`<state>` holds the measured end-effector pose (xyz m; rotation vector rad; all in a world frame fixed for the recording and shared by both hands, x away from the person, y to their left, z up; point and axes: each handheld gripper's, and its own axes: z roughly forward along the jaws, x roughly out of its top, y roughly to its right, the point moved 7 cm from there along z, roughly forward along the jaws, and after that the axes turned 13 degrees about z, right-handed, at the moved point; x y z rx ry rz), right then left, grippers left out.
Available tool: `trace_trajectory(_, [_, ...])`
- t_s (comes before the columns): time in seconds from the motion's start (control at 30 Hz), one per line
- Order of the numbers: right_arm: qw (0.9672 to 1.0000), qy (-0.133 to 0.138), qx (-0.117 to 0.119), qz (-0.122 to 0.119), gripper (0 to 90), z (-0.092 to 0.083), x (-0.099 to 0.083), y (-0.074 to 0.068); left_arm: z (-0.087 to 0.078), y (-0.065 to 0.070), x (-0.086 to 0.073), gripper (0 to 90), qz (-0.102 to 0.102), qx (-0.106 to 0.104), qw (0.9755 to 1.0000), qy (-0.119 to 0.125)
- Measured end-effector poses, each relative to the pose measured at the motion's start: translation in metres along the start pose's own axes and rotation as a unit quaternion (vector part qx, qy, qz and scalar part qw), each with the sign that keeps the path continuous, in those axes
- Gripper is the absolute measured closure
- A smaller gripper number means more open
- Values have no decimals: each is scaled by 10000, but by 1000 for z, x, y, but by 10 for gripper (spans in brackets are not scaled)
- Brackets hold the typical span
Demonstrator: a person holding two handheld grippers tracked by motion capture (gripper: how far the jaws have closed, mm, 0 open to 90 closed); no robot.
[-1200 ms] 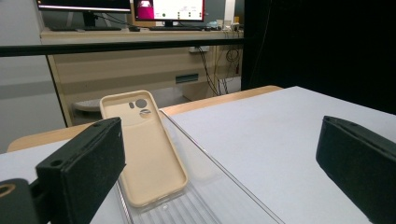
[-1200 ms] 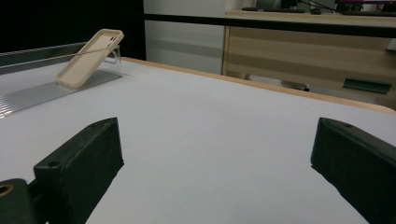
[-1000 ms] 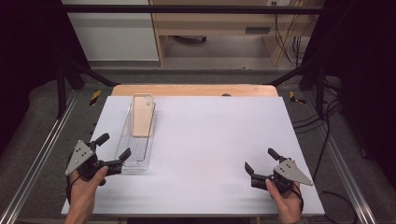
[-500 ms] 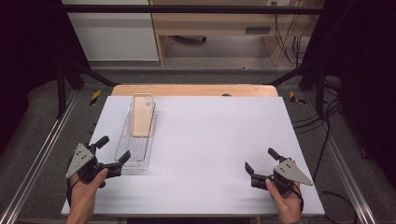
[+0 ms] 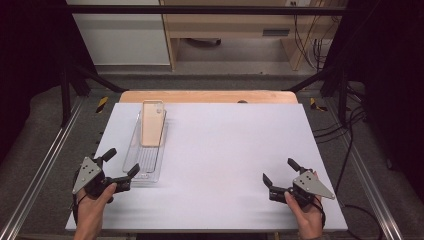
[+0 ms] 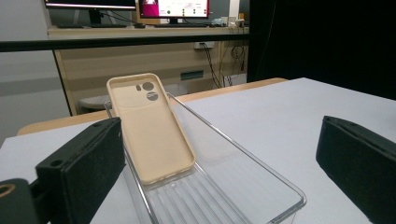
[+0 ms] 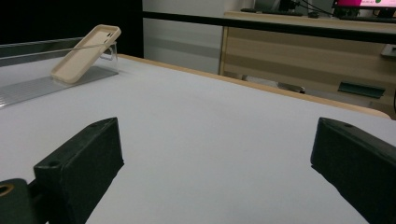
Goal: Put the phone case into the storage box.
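Note:
A beige phone case [image 5: 152,123] leans tilted against the far end of a clear plastic tray [image 5: 145,165] on the left of the white table [image 5: 225,150]. In the left gripper view the phone case [image 6: 149,128] stands inside the tray [image 6: 243,186], its open side facing me. My left gripper [image 5: 120,162] is open at the tray's near end, holding nothing. My right gripper [image 5: 280,172] is open near the table's front right, well apart from the tray. From the right gripper view the case [image 7: 84,53] appears far off at the upper left.
A wooden board edge [image 5: 207,96] runs along the table's far side. Metal frame rails [image 5: 45,165] flank the table. A wooden desk [image 5: 240,30] and cables [image 5: 310,30] stand beyond it. Broad bare table surface lies between the two grippers.

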<state>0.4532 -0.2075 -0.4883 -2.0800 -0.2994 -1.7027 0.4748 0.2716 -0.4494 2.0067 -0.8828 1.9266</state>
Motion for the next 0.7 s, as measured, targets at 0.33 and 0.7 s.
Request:
trace_trajectory(0.33, [9997, 90, -98, -181, 23, 0, 0, 8, -2, -1, -6, 10, 101, 47, 9999, -5])
trace_trajectory(0.7, [9994, 38, -273, -208, 24, 5, -2, 19, -6, 3, -10, 10, 97, 114, 9999, 74])
